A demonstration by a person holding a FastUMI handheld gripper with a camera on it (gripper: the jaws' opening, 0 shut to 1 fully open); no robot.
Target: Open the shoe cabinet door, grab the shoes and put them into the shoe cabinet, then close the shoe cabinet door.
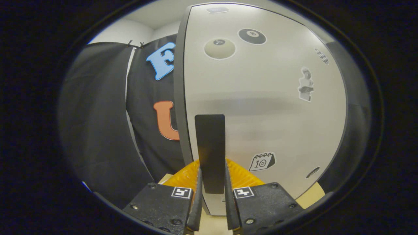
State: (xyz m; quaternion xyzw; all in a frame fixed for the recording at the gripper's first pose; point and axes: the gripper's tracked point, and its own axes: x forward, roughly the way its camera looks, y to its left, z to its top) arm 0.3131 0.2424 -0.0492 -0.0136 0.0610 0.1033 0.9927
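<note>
Gripper view is looking straight along the two black fingers of the gripper point(211, 195), which are sitting close together with the flat black rectangular door handle point(210, 153) running up between them. The jaws are nearly closed around that handle; both fingers appear to be pressing its sides, though the contact itself is hard to confirm. Beyond the handle, the pale grey, sticker-dotted shoe cabinet door point(261, 98) is standing upright, its dark edge to the left, and whether it is fully shut or just ajar cannot be told. Something ribbed and orange-yellow point(186, 176) is showing just behind the fingers, low against the door. No shoes are appearing near the fingers. The likely risk from here is slippage: a smooth, thin handle could be sliding out of a light grip if the pull is running off-line from the door's swing.
</note>
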